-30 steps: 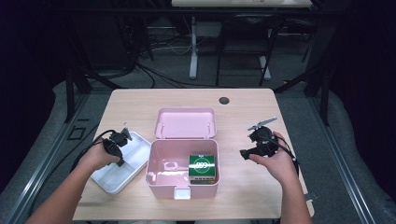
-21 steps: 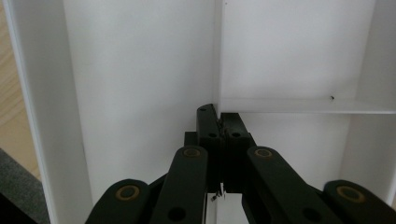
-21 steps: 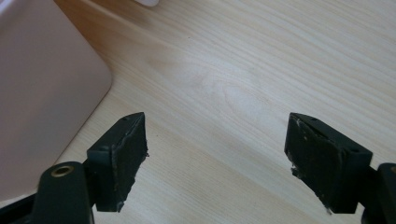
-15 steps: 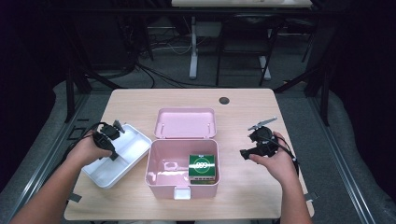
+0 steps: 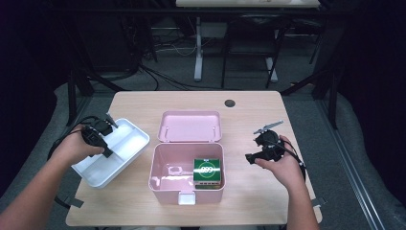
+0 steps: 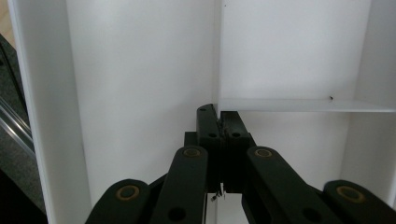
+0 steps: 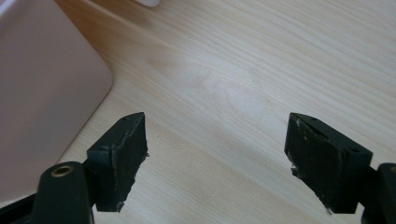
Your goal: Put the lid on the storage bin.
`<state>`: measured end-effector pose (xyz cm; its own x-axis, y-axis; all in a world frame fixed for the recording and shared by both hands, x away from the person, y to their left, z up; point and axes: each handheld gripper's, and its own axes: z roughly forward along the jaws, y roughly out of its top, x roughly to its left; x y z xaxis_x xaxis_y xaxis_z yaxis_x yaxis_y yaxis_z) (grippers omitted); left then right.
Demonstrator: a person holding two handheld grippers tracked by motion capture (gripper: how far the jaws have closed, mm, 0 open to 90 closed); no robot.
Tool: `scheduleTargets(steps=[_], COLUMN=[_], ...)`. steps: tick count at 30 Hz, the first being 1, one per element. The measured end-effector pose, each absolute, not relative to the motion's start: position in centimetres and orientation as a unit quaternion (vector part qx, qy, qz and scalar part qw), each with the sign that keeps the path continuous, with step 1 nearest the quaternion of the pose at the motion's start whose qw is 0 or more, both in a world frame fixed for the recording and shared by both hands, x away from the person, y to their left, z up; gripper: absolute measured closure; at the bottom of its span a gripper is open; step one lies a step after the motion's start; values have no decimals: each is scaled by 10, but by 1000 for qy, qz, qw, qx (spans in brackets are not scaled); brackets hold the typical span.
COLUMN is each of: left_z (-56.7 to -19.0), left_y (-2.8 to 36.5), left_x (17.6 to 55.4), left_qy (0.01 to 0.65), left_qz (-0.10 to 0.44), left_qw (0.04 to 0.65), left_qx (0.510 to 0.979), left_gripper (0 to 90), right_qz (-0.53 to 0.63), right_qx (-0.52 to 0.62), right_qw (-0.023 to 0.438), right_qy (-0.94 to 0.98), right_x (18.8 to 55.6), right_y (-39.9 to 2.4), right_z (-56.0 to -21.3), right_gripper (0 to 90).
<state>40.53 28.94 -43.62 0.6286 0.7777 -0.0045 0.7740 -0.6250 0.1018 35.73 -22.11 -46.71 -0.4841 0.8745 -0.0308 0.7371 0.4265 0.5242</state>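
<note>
A white tray with compartments hangs tilted over the table's left side, its left end past the edge. My left gripper is shut on the tray's thin inner divider; in the left gripper view the jaws pinch that wall where it meets the tray floor. An open pink box sits at the middle, lid laid back, with a green packet inside at the right. My right gripper stands open over bare wood, right of the box, nothing between its jaws.
The wooden table has a small dark round hole near its far edge. Dark floor, cables and desk legs lie beyond the table. Bare wood shows behind the tray and around the right hand.
The left hand has lifted the white tray and carried it leftward, away from the pink box, tilting it. The right hand and the box have stayed put.
</note>
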Motion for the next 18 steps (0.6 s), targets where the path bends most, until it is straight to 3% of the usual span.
scheduleTargets(steps=[18], left_z=[-394], left_y=[263], left_x=[399], left_qy=[377], left_qz=[31], left_qw=[52], left_qx=[924], left_gripper=[890], right_qz=[226], right_qx=[488], right_qw=[153], right_qy=[829], right_x=[357], right_y=[-222], right_z=[-468], right_gripper=[209])
